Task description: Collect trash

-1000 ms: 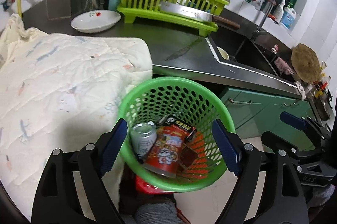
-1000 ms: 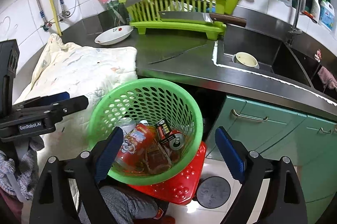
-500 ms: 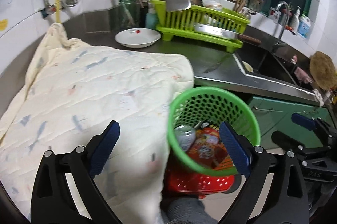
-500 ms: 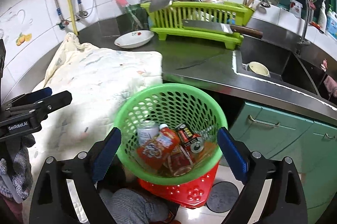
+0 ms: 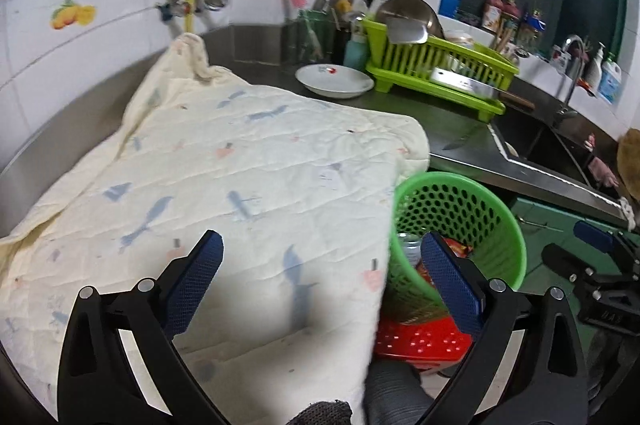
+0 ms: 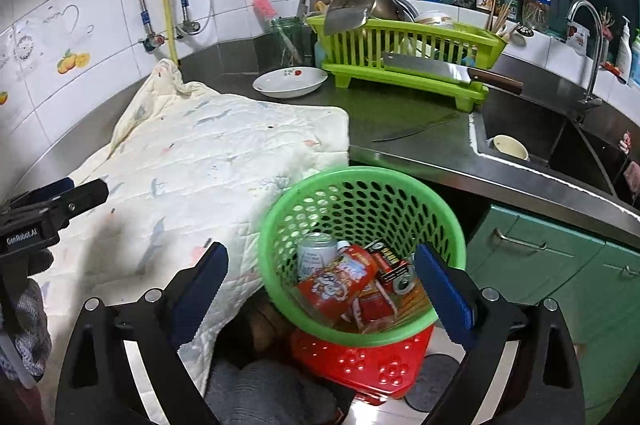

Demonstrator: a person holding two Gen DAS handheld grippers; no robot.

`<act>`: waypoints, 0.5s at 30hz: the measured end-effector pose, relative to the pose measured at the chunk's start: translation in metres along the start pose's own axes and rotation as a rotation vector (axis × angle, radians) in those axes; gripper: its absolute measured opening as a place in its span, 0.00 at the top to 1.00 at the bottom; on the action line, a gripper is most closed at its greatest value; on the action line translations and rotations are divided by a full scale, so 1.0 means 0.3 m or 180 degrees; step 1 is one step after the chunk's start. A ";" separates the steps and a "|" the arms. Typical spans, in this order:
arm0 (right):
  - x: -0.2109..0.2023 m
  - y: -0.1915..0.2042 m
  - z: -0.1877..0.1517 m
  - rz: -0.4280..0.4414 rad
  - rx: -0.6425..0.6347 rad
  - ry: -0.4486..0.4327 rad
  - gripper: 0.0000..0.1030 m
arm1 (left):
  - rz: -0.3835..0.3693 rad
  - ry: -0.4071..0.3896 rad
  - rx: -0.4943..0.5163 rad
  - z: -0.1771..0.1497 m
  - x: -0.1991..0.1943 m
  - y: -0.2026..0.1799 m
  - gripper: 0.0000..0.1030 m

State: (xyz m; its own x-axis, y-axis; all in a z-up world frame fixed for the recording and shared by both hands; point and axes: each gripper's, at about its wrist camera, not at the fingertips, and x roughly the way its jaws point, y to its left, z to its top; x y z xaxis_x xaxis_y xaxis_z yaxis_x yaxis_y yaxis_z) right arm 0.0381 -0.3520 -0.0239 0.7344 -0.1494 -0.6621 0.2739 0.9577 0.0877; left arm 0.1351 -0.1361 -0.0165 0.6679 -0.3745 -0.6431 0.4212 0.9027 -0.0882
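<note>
A green perforated basket (image 6: 360,185) stands on a red stool (image 6: 360,357) below the counter edge. It holds a silver can (image 6: 316,253), a red snack pack (image 6: 340,281) and a dark can (image 6: 396,271). My right gripper (image 6: 320,253) hangs open above and in front of the basket, nothing between its pads. My left gripper (image 5: 320,245) is over the cream quilted cloth (image 5: 240,185), its jaws opening and empty. The basket (image 5: 480,193) sits to its right, partly behind the cloth's edge.
On the steel counter (image 6: 400,129) are a white plate (image 6: 290,83), a lime dish rack (image 6: 404,53) with a cleaver (image 6: 432,69), and a thin knife (image 6: 416,131). A sink (image 6: 532,129) with a bowl lies right. Green cabinets (image 6: 560,265) are below.
My left gripper has swung left from above the basket to above the cloth, and its jaws stand wider. The right gripper's view has shifted too, the basket now sitting further right between its fingers.
</note>
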 end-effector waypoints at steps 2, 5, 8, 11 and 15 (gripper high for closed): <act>-0.012 0.015 0.001 0.0022 -0.0001 -0.0033 0.12 | 0.0080 -0.0058 -0.0001 -0.017 -0.028 0.025 0.05; -0.028 0.041 0.004 0.0040 -0.0034 -0.0068 0.11 | 0.0172 -0.0094 -0.0061 -0.036 -0.059 0.066 0.05; -0.044 0.064 0.008 0.0021 -0.0081 -0.0117 0.11 | 0.0265 -0.0165 -0.0144 -0.054 -0.090 0.103 0.05; -0.059 0.084 0.005 0.0048 -0.0095 -0.0154 0.11 | 0.0257 -0.0169 -0.0257 -0.077 -0.112 0.143 0.05; -0.070 0.106 -0.005 0.0053 -0.0110 -0.0187 0.11 | 0.0276 -0.0209 -0.0319 -0.107 -0.135 0.175 0.05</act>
State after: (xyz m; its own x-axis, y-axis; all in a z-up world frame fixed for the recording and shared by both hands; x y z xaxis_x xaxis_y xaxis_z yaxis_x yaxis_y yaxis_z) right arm 0.0304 -0.3180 -0.0083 0.7741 -0.1465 -0.6158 0.2405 0.9680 0.0721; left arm 0.1106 -0.0666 -0.0194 0.7393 -0.3043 -0.6007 0.2990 0.9477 -0.1121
